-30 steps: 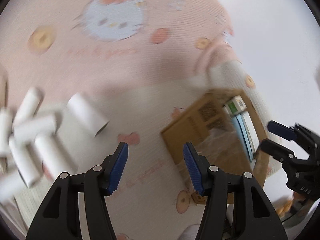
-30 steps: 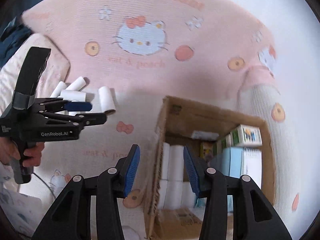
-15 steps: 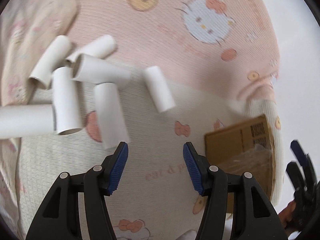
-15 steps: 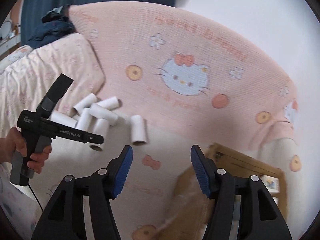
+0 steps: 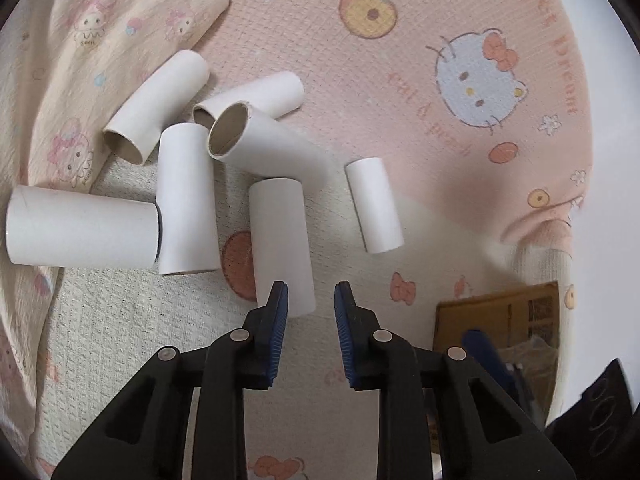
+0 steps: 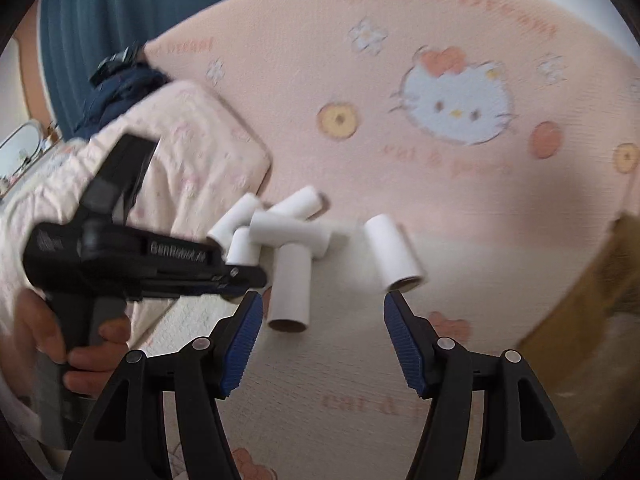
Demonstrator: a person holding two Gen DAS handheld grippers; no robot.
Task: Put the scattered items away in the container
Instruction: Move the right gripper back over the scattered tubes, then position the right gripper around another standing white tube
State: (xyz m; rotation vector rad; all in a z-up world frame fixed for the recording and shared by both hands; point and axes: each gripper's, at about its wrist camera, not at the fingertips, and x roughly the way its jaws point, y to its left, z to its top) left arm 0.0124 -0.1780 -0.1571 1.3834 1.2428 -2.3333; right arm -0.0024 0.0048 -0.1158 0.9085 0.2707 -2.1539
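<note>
Left wrist view: cardboard box [image 5: 496,316] contents hidden; rolls [image 5: 280,240] lie outside

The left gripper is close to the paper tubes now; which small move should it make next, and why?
Probably ease the left gripper forward so its open jaws straddle the nearest tube. That tube lies just ahead, and only the left finger overlaps its end.

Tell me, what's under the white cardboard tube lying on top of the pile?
The white cardboard tube on top lies across two other white tubes: an upright-looking one and one behind it. What lies directly beneath its middle is covered.
</note>
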